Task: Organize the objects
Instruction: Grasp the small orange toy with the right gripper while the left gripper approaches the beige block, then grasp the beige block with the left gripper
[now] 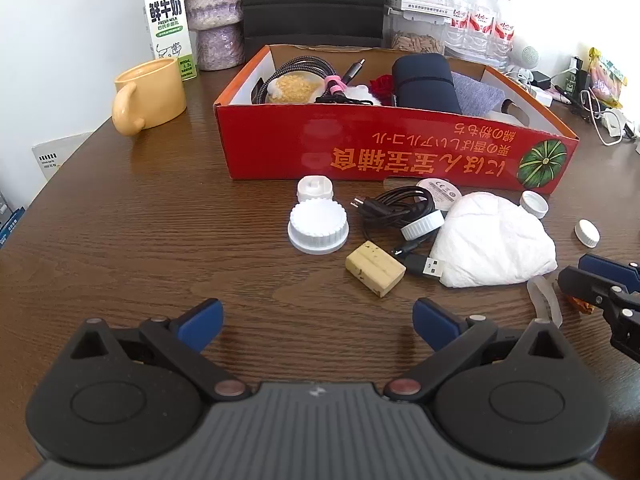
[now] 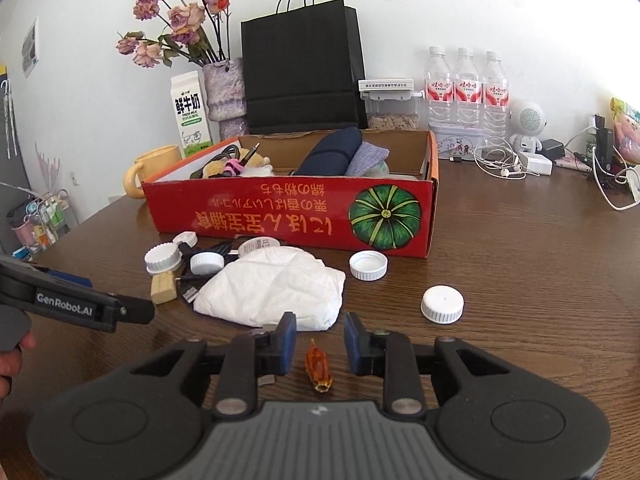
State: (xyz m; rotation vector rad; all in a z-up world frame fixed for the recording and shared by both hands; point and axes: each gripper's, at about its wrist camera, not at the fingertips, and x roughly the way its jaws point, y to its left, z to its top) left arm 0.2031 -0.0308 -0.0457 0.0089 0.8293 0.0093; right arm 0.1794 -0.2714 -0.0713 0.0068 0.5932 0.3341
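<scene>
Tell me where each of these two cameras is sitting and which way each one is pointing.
Left wrist: on the left gripper, low over the wooden table, facing the red box; its open blue-padded fingers show, the right gripper at the right edge.
Right wrist: on the right gripper, facing the same box; its open fingers flank an amber candy wrapper; the left gripper and a hand show at left.
Shared: box, white cloth, cork, milk carton.
</scene>
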